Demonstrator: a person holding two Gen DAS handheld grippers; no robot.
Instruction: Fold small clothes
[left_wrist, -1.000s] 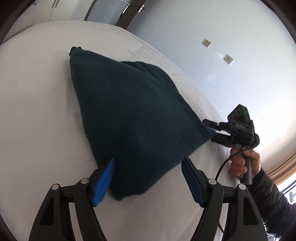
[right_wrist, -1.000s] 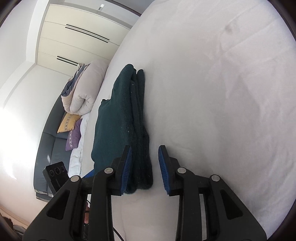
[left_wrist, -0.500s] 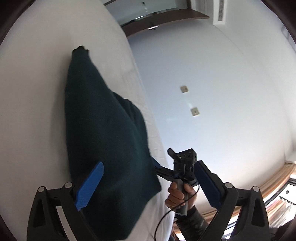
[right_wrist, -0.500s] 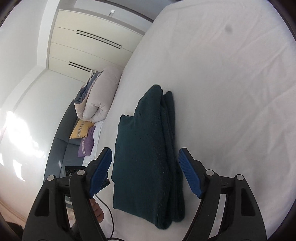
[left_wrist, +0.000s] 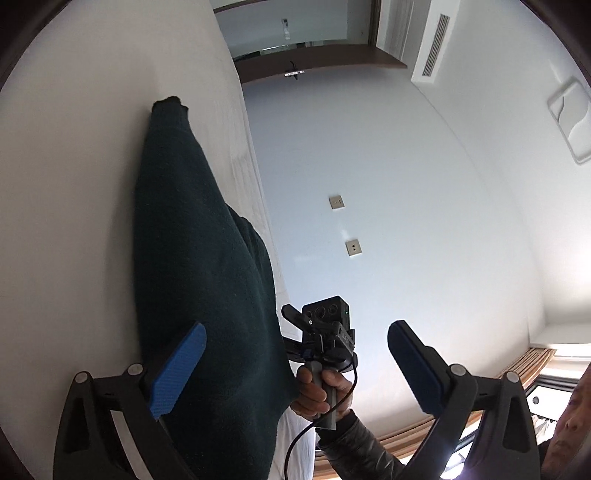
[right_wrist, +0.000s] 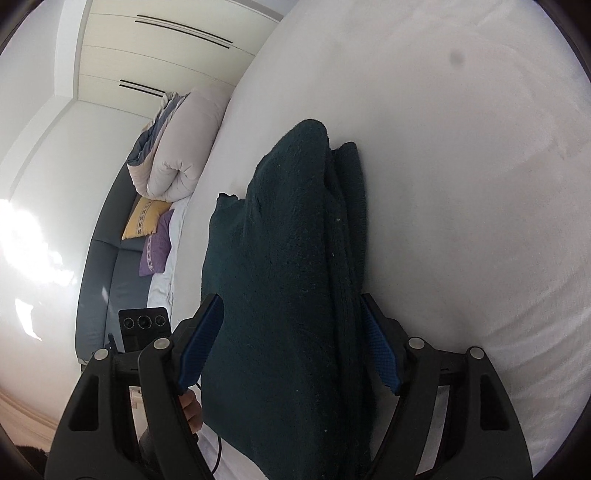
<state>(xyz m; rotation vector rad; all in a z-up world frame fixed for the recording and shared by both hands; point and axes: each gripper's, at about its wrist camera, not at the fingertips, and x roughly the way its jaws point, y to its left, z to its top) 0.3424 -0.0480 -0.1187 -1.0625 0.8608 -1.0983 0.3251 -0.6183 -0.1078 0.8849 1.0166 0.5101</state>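
Right wrist view, nearest first: the right gripper (right_wrist: 291, 343) straddles the near end of the folded dark green garment (right_wrist: 288, 258), one blue pad at 9 o'clock of the bundle, the other at 3 o'clock; a second ago these jaws were pinched narrow on the fold's edge, they then sprang apart, and they are now closing slightly with cloth between them, though I cannot tell that the pads press on it. Left wrist view: the left gripper (left_wrist: 295, 365) stands released at full spread, nothing between the pads; one pad overlaps the garment's near corner in the picture only. A second ago this view looked down on the cloth; it has since swung to aim level along the bed edge. Beyond, at 6 o'clock of that view, a hand (left_wrist: 321, 391) holds the right gripper's handle. The garment lies on the white bed (right_wrist: 461, 184), layers stacked. Farther off: rolled duvet (right_wrist: 177, 147), sofa cushions, wardrobe. Judgement: both releases suggest the fold is set; the right regrip reads as tidying or relocating the bundle.
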